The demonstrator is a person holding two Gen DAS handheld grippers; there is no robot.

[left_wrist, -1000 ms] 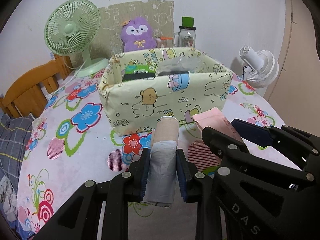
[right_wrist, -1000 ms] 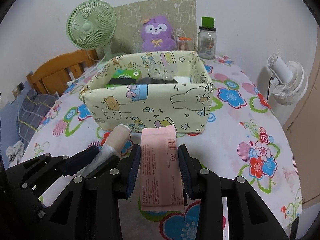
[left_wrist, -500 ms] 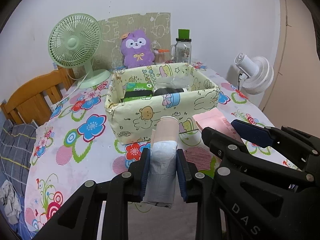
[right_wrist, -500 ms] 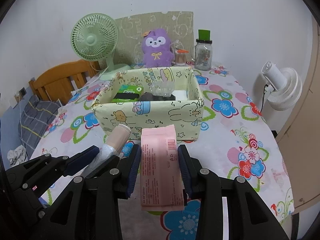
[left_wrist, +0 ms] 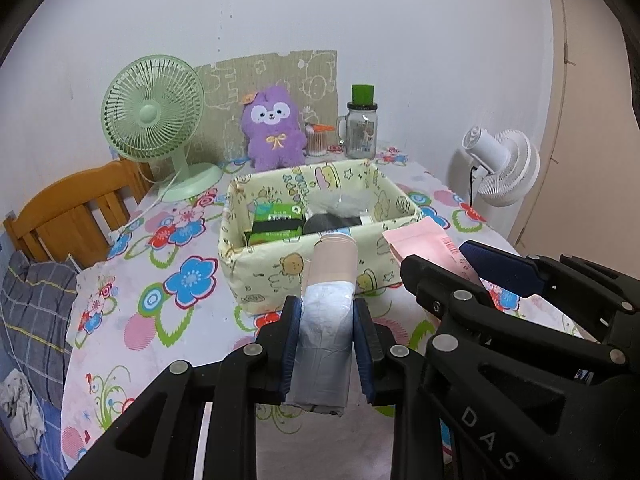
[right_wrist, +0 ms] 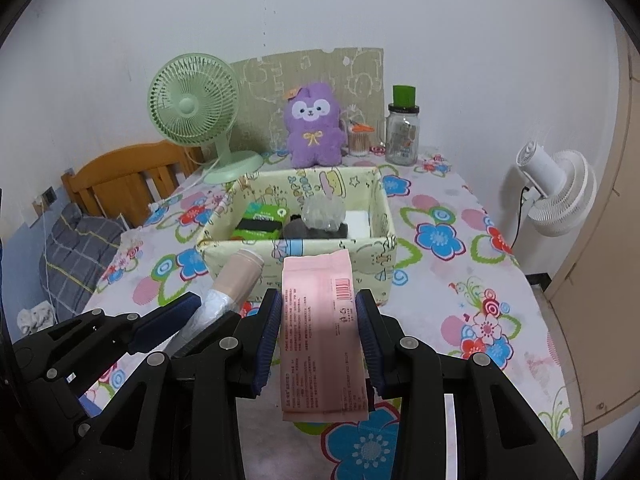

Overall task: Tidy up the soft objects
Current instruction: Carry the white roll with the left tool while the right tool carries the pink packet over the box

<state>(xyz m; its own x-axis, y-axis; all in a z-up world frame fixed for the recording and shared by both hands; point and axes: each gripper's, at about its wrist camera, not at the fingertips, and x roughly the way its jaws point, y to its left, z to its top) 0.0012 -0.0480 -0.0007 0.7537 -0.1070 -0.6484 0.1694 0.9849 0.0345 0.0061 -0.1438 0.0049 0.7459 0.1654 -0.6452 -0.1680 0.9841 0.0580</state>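
The left gripper [left_wrist: 326, 344] squeezes a roll [left_wrist: 326, 320]; the right gripper [right_wrist: 318, 332] squeezes a pink pack [right_wrist: 320, 332]. Both point longways at the box [right_wrist: 340, 256], which holds a green pack [right_wrist: 260, 222] and a clear bag [right_wrist: 323, 212].

Table [right_wrist: 460, 280] under a floral cloth, white ground with blue, red and pink flowers. Near the middle stands a pale yellow fabric box [right_wrist: 304, 254] with cartoon prints. Along the far edge: green desk fan [right_wrist: 194, 110] at the far left corner, purple plush toy [right_wrist: 314, 126], small tub of cotton swabs [right_wrist: 359, 140], glass jar with green lid [right_wrist: 402, 132]. The fan's cord [right_wrist: 180, 196] trails toward the left edge.
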